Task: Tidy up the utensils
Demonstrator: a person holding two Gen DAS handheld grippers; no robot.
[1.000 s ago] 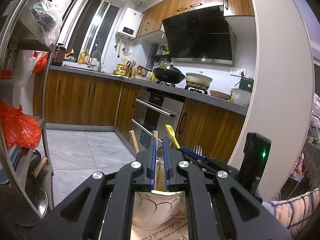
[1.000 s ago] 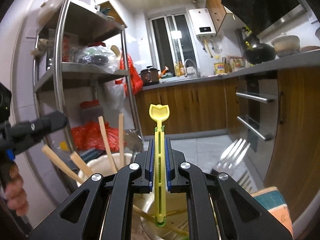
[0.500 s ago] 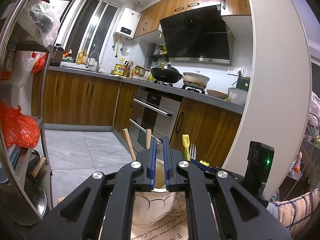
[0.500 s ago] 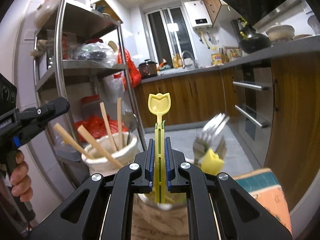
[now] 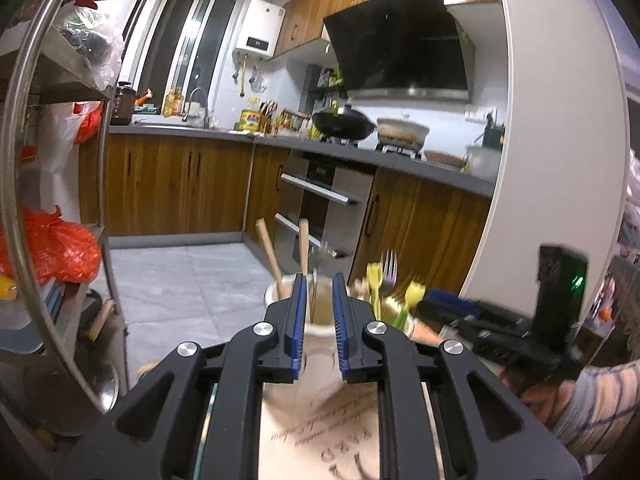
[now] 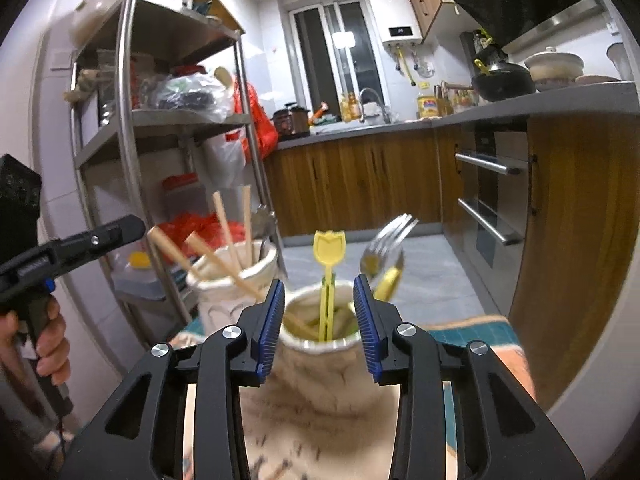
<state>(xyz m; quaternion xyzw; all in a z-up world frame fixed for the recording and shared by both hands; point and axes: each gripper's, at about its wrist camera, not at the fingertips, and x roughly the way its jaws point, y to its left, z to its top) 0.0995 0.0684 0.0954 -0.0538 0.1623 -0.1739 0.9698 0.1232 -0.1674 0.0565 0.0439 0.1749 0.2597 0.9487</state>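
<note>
My right gripper (image 6: 320, 308) hangs just in front of a cream pot (image 6: 320, 360), its jaws opening. A yellow tulip-topped utensil (image 6: 329, 248) stands in that pot in the gap, clear of both pads. A metal fork (image 6: 386, 240) leans in the same pot. My left gripper (image 5: 318, 304) faces a second cream pot (image 5: 316, 340) holding wooden chopsticks (image 5: 270, 256). Its jaws are opening to a narrow gap, and a thin stick in the pot shows through it untouched. The right view shows the left gripper (image 6: 120, 230) at the left, held by a hand.
A steel shelf rack (image 6: 132, 120) with bags and boxes stands close on the left. Wooden cabinets and an oven (image 6: 488, 200) line the far side. The pots rest on a lettered mat (image 5: 328, 436) beside a teal and orange cloth (image 6: 480, 332). A white curved wall (image 5: 560, 160) rises to the right.
The right jaws have parted from the yellow utensil, which now stands free in the pot. The left jaws have parted slightly. Both grippers have drawn back a little from the pots.
</note>
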